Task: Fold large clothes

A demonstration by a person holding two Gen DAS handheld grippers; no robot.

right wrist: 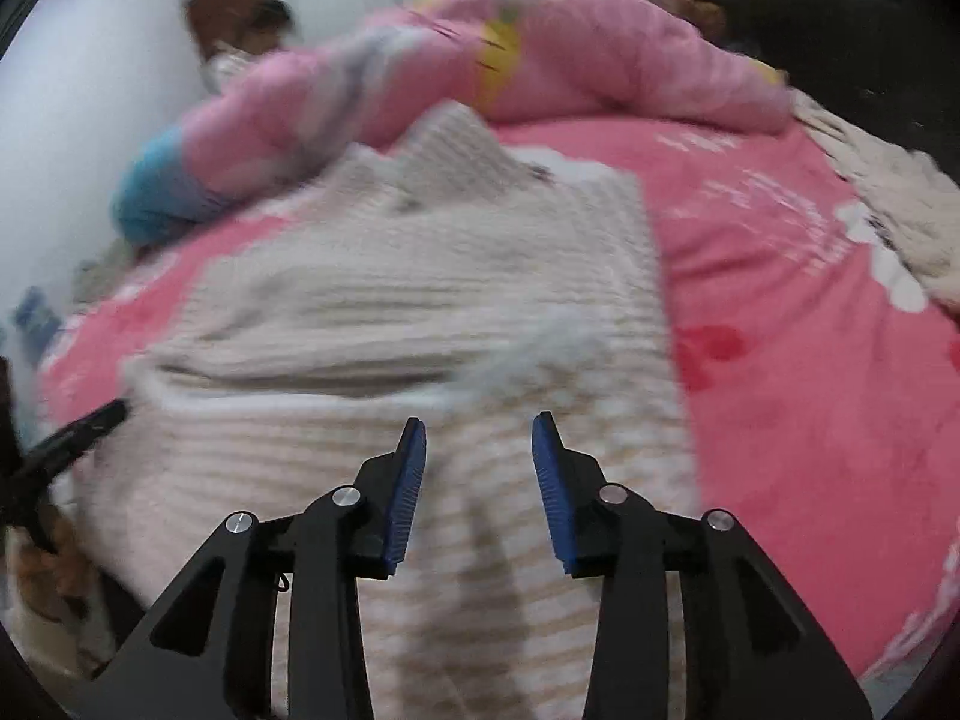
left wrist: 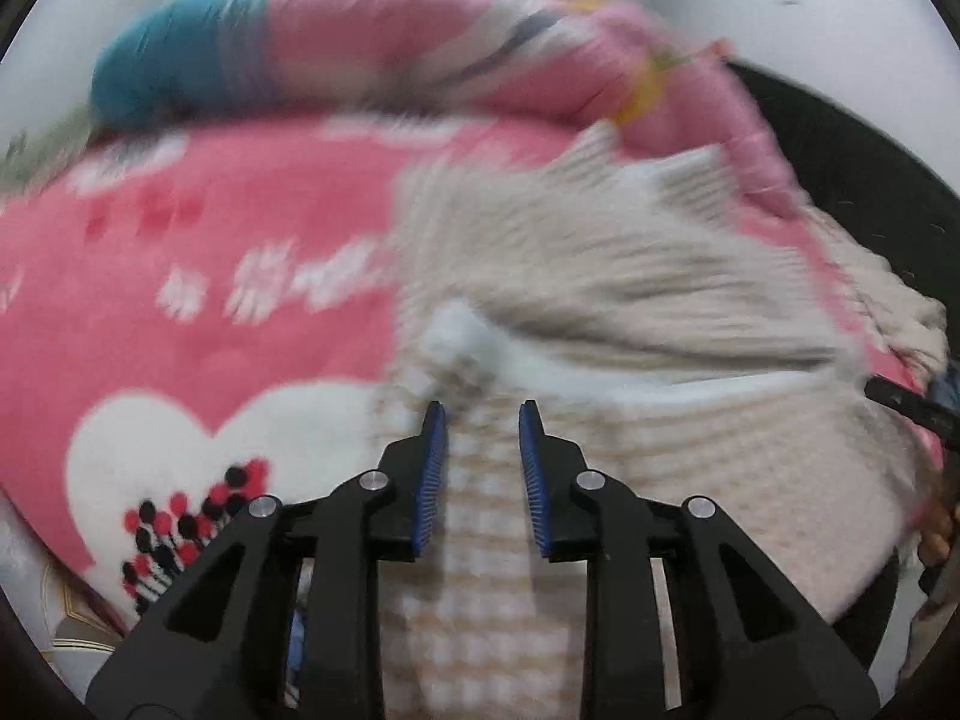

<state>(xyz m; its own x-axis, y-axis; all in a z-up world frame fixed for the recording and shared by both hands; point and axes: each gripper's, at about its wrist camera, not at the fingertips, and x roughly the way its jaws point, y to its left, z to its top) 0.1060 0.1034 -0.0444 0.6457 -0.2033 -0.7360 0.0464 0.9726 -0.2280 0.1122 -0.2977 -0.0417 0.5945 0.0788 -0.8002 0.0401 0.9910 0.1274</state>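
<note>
A cream knitted sweater lies spread on a pink blanket; its near part has a checked beige weave. It also shows in the right wrist view. My left gripper is open just above the sweater's near left part, nothing between its blue pads. My right gripper is open above the sweater's near right part, empty too. The right gripper's tip shows at the left view's right edge, the left gripper's tip at the right view's left edge. Both views are motion-blurred.
A rolled pink quilt with a blue end lies along the far side of the blanket, also in the right wrist view. Another cream knit lies at the far right. A dark object stands behind.
</note>
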